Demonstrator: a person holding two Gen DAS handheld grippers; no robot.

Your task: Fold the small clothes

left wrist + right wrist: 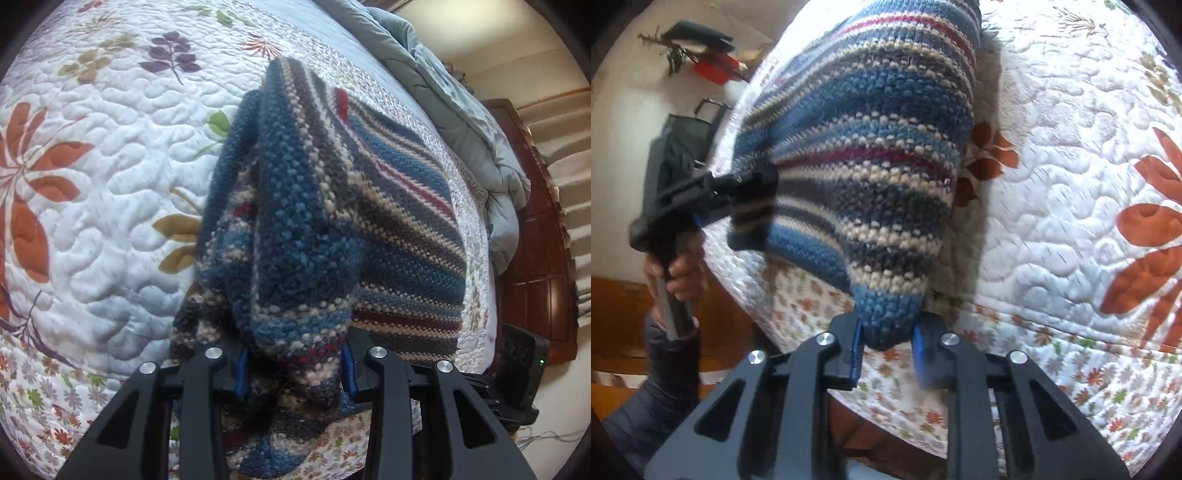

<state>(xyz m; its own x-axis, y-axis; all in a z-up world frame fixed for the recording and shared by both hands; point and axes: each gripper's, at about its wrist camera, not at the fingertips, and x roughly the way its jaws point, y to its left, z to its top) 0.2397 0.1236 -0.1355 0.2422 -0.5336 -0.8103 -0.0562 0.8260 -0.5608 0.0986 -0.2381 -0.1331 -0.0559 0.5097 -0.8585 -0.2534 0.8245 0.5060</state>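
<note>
A striped knit garment [303, 206] in blue, grey, cream and red lies partly on the floral quilt [96, 206], with one bunched end lifted. My left gripper [295, 369] is shut on that thick bunch, and wool fills the gap between its blue pads. In the right wrist view the same knit [871, 155] hangs stretched above the quilt [1071, 192]. My right gripper [886, 347] is shut on its narrow blue corner. The left gripper [753, 184] shows there at the far left, clamped on the opposite edge and held by a hand [683, 273].
A grey duvet [461, 110] is piled along the bed's far side beside dark wooden furniture [535, 258]. A black device [524, 354] sits by the bed edge. Off the bed stand a black bag [683, 147] and a red object [713, 70]. A dark sleeve [665, 373] is low left.
</note>
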